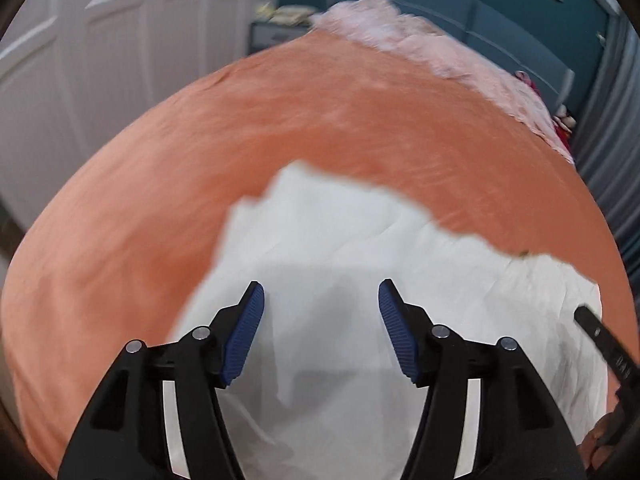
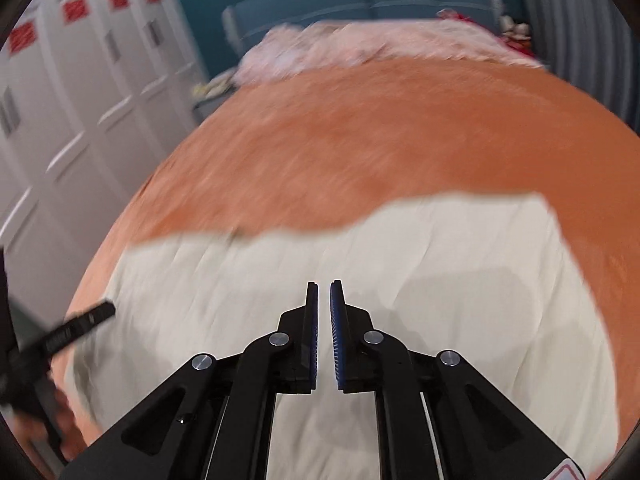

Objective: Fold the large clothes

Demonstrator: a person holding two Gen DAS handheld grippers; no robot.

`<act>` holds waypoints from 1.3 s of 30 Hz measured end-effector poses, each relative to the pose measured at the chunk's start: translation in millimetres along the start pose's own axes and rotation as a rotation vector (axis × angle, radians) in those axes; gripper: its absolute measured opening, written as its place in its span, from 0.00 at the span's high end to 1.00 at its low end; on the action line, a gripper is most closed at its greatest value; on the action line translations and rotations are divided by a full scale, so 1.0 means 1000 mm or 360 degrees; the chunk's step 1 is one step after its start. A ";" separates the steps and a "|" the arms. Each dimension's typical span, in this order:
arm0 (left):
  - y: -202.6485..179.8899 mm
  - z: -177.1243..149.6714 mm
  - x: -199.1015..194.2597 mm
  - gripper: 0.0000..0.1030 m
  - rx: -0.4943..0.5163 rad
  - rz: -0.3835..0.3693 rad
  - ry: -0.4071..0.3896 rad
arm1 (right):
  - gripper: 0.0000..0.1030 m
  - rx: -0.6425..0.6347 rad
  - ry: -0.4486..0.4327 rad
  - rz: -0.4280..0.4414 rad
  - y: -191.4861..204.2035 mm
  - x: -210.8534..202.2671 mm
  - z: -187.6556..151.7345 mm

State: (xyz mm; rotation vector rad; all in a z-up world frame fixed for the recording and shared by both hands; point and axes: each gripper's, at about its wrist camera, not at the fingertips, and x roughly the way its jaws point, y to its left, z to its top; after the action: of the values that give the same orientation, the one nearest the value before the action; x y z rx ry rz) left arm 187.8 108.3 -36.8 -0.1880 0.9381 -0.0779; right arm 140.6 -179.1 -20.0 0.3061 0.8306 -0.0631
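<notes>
A large white garment [image 1: 340, 232] lies spread flat on an orange bedsheet [image 1: 280, 120]. My left gripper [image 1: 320, 286] hovers above the garment's near part, its blue pads wide apart with nothing between them. The right wrist view shows the same white garment [image 2: 440, 248] stretching across the orange sheet [image 2: 380, 128]. My right gripper [image 2: 324, 284] hangs over it with only a narrow slit between its pads and no cloth in the slit. Each gripper's black finger shows at the edge of the other's view: the right one's finger [image 1: 600, 336] and the left one's finger [image 2: 80, 324]. Both views are blurred.
A crumpled pink blanket [image 1: 420, 44] lies along the far end of the bed, by a teal headboard [image 1: 460, 4]. White wardrobe doors [image 2: 80, 80] stand along the left of the bed. A grey curtain [image 1: 608, 140] hangs at the right.
</notes>
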 end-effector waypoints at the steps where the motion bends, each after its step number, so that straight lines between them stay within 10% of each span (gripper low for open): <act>1: 0.012 -0.008 -0.006 0.44 -0.0044 -0.0009 0.0025 | 0.92 -0.0001 0.0052 0.0036 0.006 -0.002 -0.012; 15: 0.023 -0.079 -0.043 0.33 -0.0025 -0.0047 0.0068 | 0.91 -0.0119 0.0263 0.0026 0.042 0.019 -0.080; 24: -0.044 -0.055 -0.033 0.48 0.0164 -0.0298 0.0063 | 0.92 -0.0053 0.0234 0.0033 0.038 0.013 -0.059; 39: -0.092 -0.050 0.050 0.57 0.0442 -0.0096 0.0104 | 1.00 0.0056 0.0226 -0.0080 0.000 0.044 -0.031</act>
State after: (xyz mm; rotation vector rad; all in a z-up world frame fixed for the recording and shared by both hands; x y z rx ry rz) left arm 178.6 4.2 -87.5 0.0439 0.9764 -0.2697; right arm 148.1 -167.3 -72.5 0.3258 0.9791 -0.1041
